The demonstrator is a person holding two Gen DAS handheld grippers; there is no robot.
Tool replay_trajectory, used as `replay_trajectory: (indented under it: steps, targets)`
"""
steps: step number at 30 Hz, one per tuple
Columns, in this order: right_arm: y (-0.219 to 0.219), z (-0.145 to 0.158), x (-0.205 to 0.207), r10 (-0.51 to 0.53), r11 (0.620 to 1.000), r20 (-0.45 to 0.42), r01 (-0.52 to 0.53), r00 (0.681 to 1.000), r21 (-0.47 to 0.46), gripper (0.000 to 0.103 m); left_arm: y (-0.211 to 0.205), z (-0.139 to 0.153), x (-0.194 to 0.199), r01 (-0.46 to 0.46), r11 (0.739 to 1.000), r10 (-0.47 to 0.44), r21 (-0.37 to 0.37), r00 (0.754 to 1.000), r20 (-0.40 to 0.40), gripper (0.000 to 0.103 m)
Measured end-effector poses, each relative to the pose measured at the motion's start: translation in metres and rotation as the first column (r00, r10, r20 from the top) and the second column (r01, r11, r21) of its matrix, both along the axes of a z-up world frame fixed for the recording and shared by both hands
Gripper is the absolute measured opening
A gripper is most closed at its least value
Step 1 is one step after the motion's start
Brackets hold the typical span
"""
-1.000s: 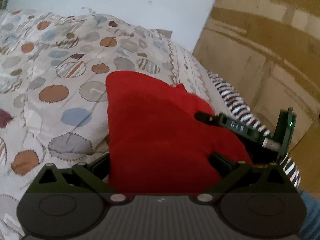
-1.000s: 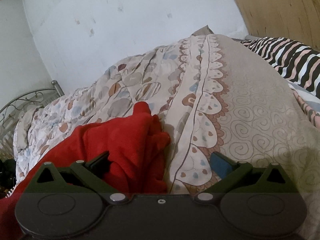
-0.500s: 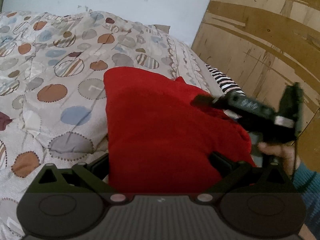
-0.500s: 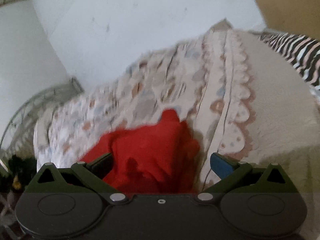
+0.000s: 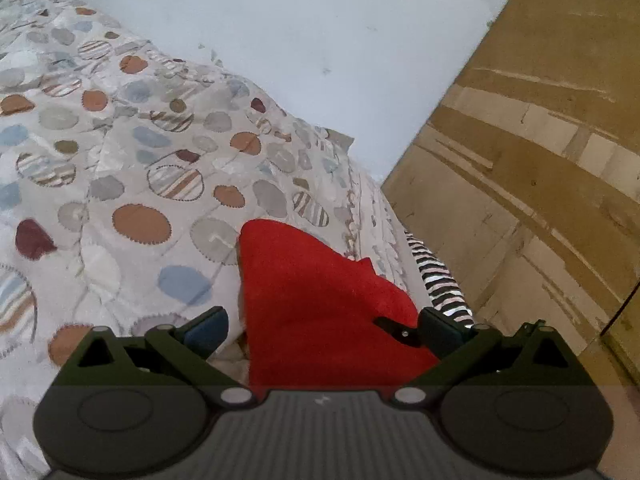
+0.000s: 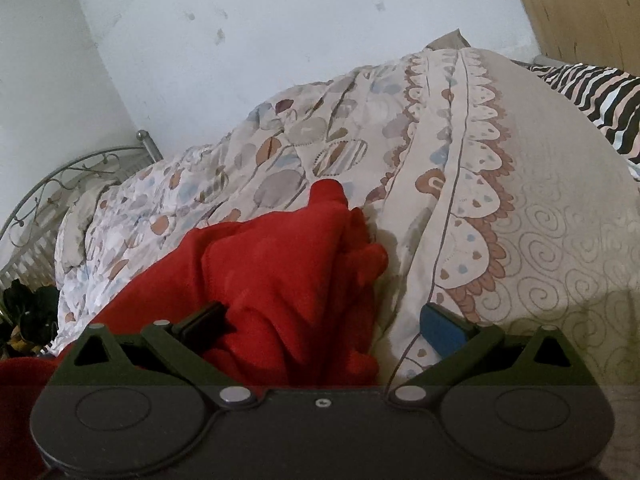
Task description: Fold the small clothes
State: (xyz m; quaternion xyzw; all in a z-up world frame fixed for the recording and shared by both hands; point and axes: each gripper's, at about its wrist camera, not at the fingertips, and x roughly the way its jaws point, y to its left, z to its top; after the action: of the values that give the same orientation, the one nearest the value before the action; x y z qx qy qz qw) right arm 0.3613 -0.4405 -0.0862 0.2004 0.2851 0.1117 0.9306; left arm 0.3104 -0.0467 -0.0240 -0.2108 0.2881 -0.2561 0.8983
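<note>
a bedroom: patterned quilt (image 5: 132,168), metal bedstead (image 6: 60,184).

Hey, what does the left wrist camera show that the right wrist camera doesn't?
Only the left wrist view shows the right gripper's black fingertip poking in beside the red fleece garment. Only the right wrist view shows the curved metal bed frame and dark green plant leaves. Both show the red garment on the circle-patterned bedspread, the zebra-striped fabric, the pale wall and wooden panelling.

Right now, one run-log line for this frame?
object: red fleece garment bunched on patterned bedspread | left gripper: open, straddling it | right gripper: open, over its edge | fold: not done
</note>
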Motion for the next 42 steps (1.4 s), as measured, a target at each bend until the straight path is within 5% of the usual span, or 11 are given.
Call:
replay_trajectory:
  steps: [5, 7, 12, 16, 20, 25, 31, 35, 42]
  targets:
    - [0.0, 0.0, 0.0, -0.001, 1.0, 0.0, 0.001, 1.0, 0.002, 0.102, -0.023, -0.014, 0.027, 0.196, 0.981, -0.192, 0.01, 0.97, -0.146, 0.102]
    - [0.0, 0.001, 0.0, 0.002, 1.0, -0.007, -0.002, 1.0, -0.003, 0.102, -0.032, -0.02, 0.029, 0.2, 0.976, -0.186, 0.081, 0.971, -0.153, 0.103]
    - [0.008, 0.014, -0.001, 0.045, 0.999, -0.014, -0.046, 0.999, -0.02, 0.088, -0.026, -0.034, 0.042, 0.241, 0.971, -0.233, 0.006, 0.945, -0.228, 0.103]
    - [0.008, 0.01, 0.007, 0.053, 0.998, -0.065, -0.051, 0.996, 0.043, 0.089, -0.021, -0.049, 0.051, 0.248, 0.967, -0.255, -0.063, 0.922, -0.291, 0.103]
    - [0.008, 0.009, 0.008, 0.035, 0.998, -0.083, -0.03, 0.996, 0.06, 0.083, -0.028, -0.047, 0.057, 0.249, 0.968, -0.246, -0.037, 0.91, -0.333, 0.103]
    - [0.009, 0.02, 0.0, -0.01, 0.998, -0.098, 0.016, 0.995, 0.067, 0.061, -0.038, -0.031, 0.051, 0.266, 0.963, -0.237, 0.051, 0.918, -0.319, 0.097]
    - [0.018, 0.044, -0.012, -0.01, 0.996, -0.07, 0.016, 0.998, 0.083, 0.043, -0.031, -0.021, 0.037, 0.264, 0.962, -0.235, 0.069, 0.93, -0.284, 0.089]
    - [0.045, 0.08, -0.026, 0.064, 0.997, 0.031, -0.065, 0.997, 0.041, 0.042, -0.015, -0.019, 0.03, 0.23, 0.973, -0.216, 0.017, 0.933, -0.288, 0.083]
    - [0.089, 0.116, -0.028, 0.144, 0.989, 0.077, -0.145, 0.987, 0.004, 0.041, 0.015, -0.013, 0.018, 0.178, 0.983, -0.183, -0.042, 0.94, -0.288, 0.078]
